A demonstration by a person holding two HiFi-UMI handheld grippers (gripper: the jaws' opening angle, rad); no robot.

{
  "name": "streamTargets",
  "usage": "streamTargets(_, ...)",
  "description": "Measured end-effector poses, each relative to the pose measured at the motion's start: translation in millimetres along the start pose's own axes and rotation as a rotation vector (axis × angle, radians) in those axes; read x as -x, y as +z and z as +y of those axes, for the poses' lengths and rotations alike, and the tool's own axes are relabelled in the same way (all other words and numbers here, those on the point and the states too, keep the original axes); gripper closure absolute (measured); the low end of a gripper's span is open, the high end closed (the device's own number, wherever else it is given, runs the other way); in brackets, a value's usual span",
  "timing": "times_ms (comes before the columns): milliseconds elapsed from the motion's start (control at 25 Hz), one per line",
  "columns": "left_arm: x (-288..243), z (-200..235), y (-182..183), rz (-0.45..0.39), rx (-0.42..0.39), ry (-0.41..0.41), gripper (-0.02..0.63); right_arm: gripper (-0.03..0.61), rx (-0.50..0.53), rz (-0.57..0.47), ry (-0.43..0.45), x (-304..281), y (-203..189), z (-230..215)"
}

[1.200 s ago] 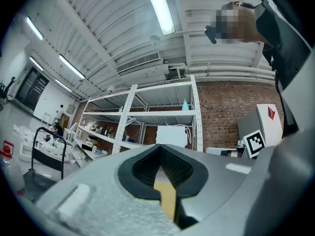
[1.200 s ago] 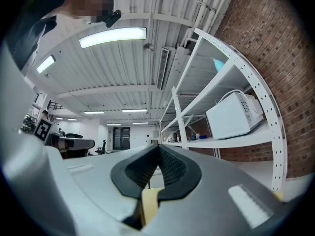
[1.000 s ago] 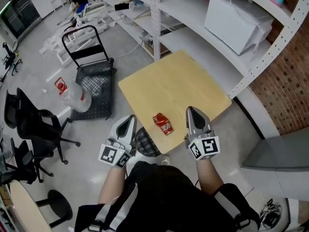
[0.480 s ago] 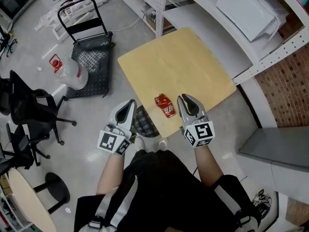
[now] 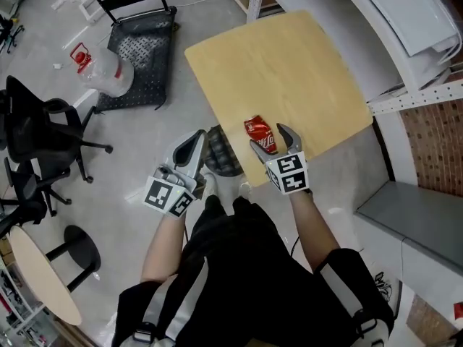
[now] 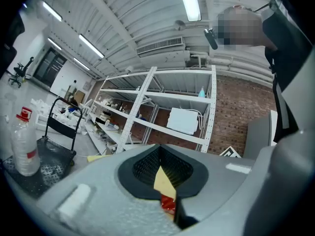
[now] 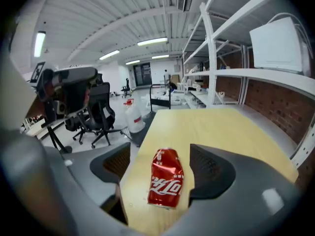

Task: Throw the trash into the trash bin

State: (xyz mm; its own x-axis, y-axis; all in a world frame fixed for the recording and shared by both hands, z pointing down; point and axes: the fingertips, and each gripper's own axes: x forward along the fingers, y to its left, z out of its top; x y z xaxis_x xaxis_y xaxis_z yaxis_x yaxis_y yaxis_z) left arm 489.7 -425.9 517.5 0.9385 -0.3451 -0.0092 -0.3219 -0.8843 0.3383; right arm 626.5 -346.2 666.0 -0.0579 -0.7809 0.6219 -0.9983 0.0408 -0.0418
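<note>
Bright, even and white all round. Lit from overhead by fluorescent tubes (image 6: pixel 189 1), blown out to pure white in the left gripper view. Faint glossy sheen on the grey floor (image 5: pixel 134 194); shadows soft and shallow. Hard fisheye bowing in both gripper views, black at the corners. Smeary and out of focus up close on the left gripper (image 6: pixel 160 156); crisp on the crushed can (image 7: pixel 166 183).

Right gripper (image 5: pixel 269 140) newly open astride can (image 5: pixel 259 133)
</note>
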Motion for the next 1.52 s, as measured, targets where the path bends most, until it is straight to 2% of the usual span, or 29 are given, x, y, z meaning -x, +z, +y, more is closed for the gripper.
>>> streamTargets(80, 8.1, 8.2, -10.9, 0.025, 0.011, 0.027, 0.611, 0.189, 0.018, 0.075, -0.001, -14.9, -18.8, 2.2)
streamTargets(200, 18.9, 18.0, -21.5, 0.052, 0.023, 0.059, 0.611, 0.185, 0.014, 0.146, -0.016, -32.5, -38.2, 1.8)
streamTargets(400, 30.9, 27.3, -32.8, 0.091, 0.038, 0.083, 0.611, 0.149, 0.014, 0.294, -0.033, -56.2, -68.4, -3.5)
streamTargets(760, 32.0, 35.1, -43.0, 0.126, 0.046, 0.093, 0.611, 0.149, 0.051, 0.431, -0.037, -76.1, -108.5, -10.8)
streamTargets(920, 29.6, 30.9, -50.1, 0.147, 0.059, 0.059, 0.611, 0.171, -0.015, 0.437, -0.015, -76.3, -110.5, -11.0)
streamTargets(1000, 30.6, 31.0, -51.5, 0.152, 0.063, 0.052, 0.612, 0.224, -0.019, 0.440, -0.011, -74.5, -108.9, -11.0)
streamTargets(1120, 31.4, 32.9, -51.3, 0.162, 0.064, 0.042, 0.611, 0.229, -0.044, 0.421, -0.019, -69.5, -102.9, -10.4)
streamTargets(1280, 25.4, 29.0, -45.5, 0.157, 0.054, 0.006, 0.611, 0.229, -0.047, 0.354, -0.053, -55.1, -84.4, -12.9)
streamTargets(1520, 24.7, 24.9, -22.4, 0.112, 0.033, -0.045, 0.611, 0.229, -0.007, 0.181, -0.081, -22.7, -21.3, -0.9)
